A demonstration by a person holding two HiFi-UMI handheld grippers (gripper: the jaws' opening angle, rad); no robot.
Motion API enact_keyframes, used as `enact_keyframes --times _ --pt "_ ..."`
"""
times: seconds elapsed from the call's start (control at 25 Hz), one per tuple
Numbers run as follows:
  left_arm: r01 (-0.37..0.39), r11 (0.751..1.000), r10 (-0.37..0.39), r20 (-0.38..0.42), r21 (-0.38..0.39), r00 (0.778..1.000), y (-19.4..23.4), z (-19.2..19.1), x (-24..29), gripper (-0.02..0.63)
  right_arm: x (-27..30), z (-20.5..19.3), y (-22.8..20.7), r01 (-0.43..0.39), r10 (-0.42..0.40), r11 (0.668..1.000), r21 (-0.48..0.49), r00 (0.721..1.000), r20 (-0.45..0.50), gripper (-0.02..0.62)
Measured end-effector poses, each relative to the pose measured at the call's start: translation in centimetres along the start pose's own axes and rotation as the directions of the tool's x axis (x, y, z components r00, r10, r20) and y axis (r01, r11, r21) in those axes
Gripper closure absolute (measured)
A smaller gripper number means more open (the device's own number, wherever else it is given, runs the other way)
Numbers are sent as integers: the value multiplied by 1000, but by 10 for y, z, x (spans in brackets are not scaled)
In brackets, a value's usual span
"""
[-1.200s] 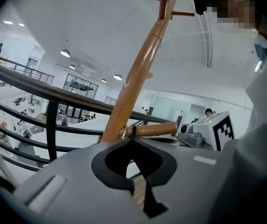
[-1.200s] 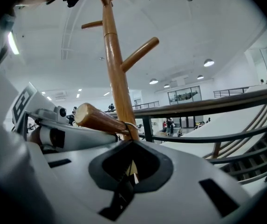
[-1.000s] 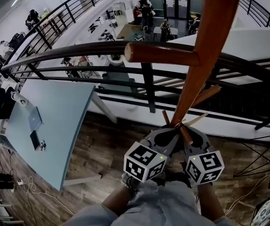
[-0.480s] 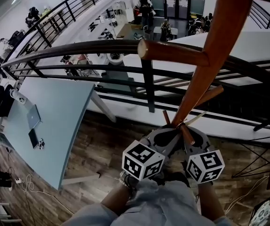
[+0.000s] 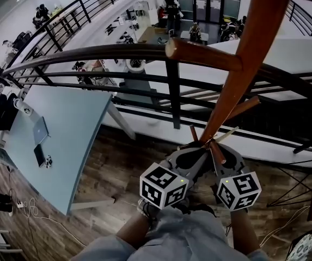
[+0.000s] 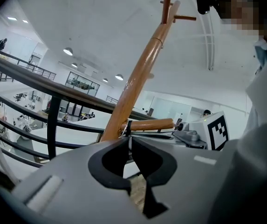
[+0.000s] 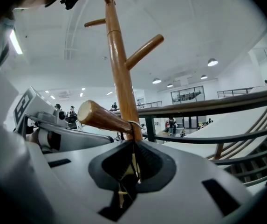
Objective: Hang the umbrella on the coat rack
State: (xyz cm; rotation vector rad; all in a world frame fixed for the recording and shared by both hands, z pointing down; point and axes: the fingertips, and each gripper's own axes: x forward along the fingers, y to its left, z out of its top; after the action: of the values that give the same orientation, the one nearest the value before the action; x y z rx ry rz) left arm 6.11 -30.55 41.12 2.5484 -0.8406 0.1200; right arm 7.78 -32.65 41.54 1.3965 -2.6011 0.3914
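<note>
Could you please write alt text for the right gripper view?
The right gripper is shut on a thin pale cord looped around a coat rack peg. The wooden pole rises ahead; a black railing crosses behind.

Wooden coat rack (image 5: 237,75), cord (image 7: 134,125) looped round peg (image 7: 103,117)

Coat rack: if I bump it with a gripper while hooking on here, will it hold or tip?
Likely stiff: the coat rack is a solid-looking wooden pole. Possibly tippy: it is tall and slim, and its base is out of view, so push gently. Its glossy peg may let the thin loop slide.
</note>
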Motion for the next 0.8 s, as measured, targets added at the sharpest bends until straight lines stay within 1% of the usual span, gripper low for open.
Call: enact_keyframes --times 0.12,0.48,0.64,0.8 --pt "-8 1000 8 14 0 1000 -2 2 -7 600 -5 0 6 -6 6 1000 -3 1000 -2 592" --pt "-64 998 65 55 -8 996 -16 7 -24 600 -34 1 14 -15 15 1000 -6 1000 15 592" --pt "-85 996 88 88 -29 992 -27 12 -33 601 -51 5 16 -17 18 1000 -8 999 28 592" --pt "-83 996 86 122 -29 989 -44 17 -41 601 -70 9 20 -26 26 1000 -7 998 51 594"
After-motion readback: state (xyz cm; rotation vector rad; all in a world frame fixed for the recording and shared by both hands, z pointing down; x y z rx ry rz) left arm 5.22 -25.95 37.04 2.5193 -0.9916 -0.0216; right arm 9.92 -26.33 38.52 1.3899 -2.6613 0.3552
